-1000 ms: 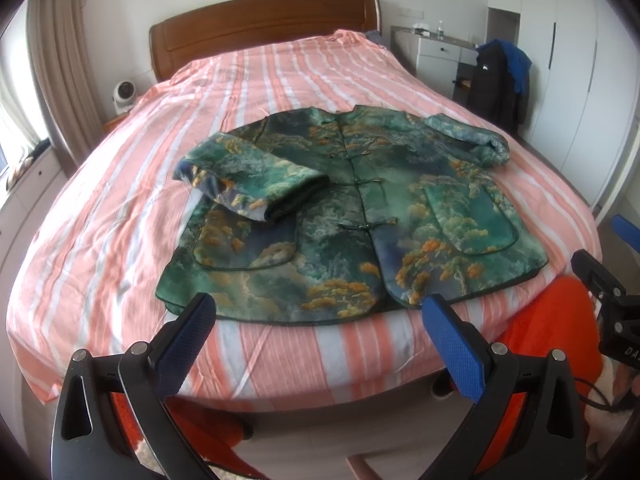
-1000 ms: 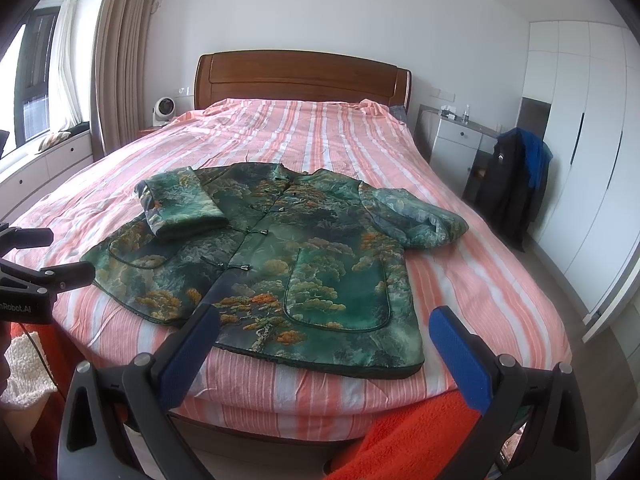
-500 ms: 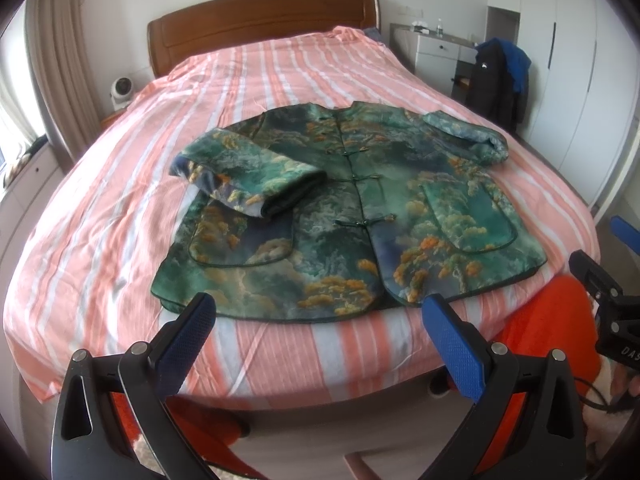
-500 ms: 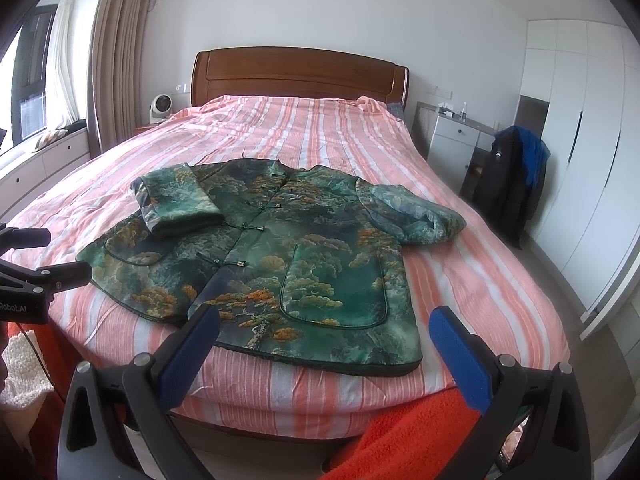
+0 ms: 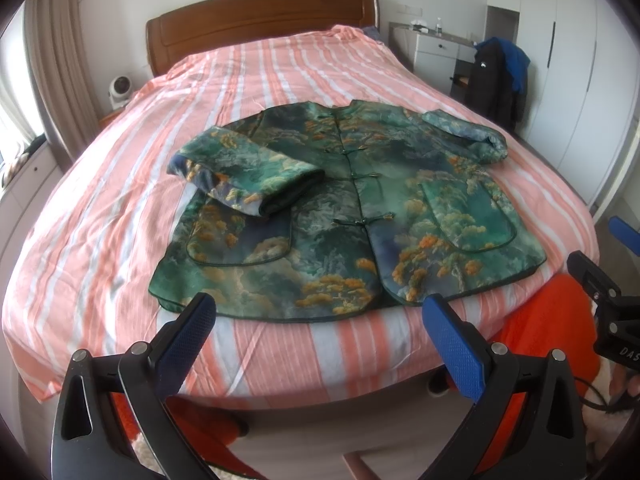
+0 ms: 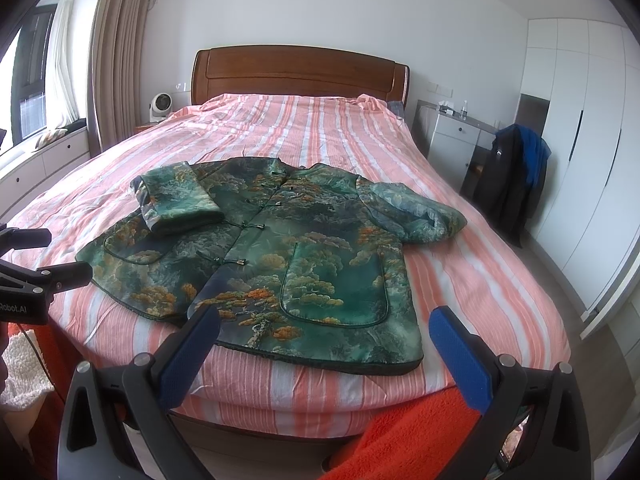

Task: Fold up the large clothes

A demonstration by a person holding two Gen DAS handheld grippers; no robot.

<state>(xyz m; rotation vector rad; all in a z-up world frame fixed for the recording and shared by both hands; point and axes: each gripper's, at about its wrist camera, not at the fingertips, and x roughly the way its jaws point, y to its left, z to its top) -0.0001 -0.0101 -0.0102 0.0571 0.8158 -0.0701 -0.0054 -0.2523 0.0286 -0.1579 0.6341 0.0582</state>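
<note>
Slippery green jacket point(image 5: 344, 216) lies at twelve o'clock; your left gripper point(image 5: 320, 320) and right gripper point(image 6: 324, 332) hang spread, empty. Pinching one layer could drag its folded sleeve point(image 5: 248, 176) loose.

Green jacket point(image 5: 352, 216) with orange and white tree print, pink and white striped bedspread point(image 5: 280, 72), brown headboard point(image 6: 300, 74), blue-padded black tongs point(image 5: 320, 330), white wardrobe point(image 6: 580, 140)

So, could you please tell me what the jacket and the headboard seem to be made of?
The jacket looks like padded satin or brocade: a soft sheen, woven pine pattern, puffy sleeves. The headboard looks like varnished wood: reddish-brown, glossy, faint grain.
</note>
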